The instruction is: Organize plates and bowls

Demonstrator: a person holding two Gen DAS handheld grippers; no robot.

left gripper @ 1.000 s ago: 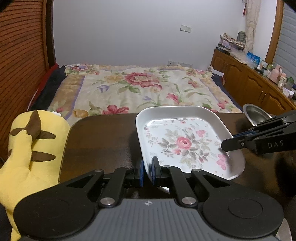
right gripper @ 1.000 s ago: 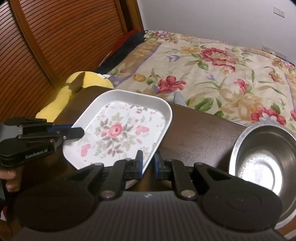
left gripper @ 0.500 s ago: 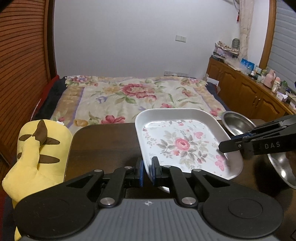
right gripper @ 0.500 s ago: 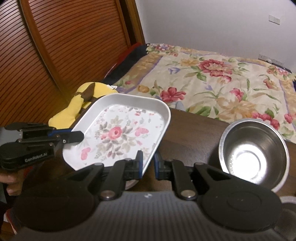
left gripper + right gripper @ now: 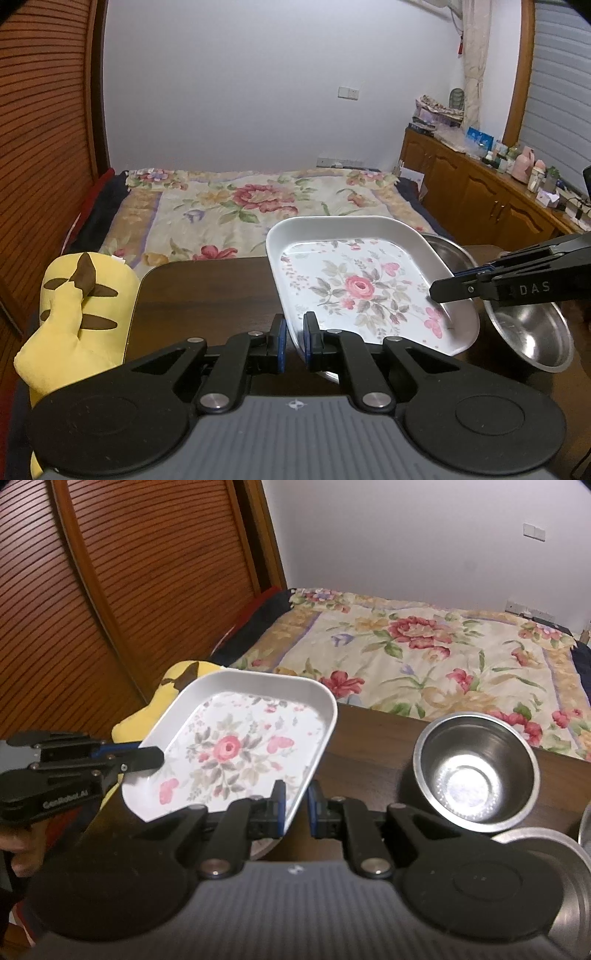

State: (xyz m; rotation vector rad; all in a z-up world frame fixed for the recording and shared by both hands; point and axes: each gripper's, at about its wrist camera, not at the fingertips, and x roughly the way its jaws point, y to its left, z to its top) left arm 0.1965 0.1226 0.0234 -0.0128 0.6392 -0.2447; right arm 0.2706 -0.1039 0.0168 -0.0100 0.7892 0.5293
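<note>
Dim, warm indoor light, apparently from overhead, though no lamp shows. Glare pools in the steel bowl (image 5: pixel 475 771) and sheens faintly on the floral tray (image 5: pixel 364 291). The dark table (image 5: pixel 207 295) swallows shadows. Fisheye bending curves the walls at the edges; corners vignette black. Detail is soft and slightly noisy throughout.

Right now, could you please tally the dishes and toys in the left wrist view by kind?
Floral plate: 1
Steel bowls: 2, the other behind the plate
Yellow plush toy: 1
Total: 4
</note>
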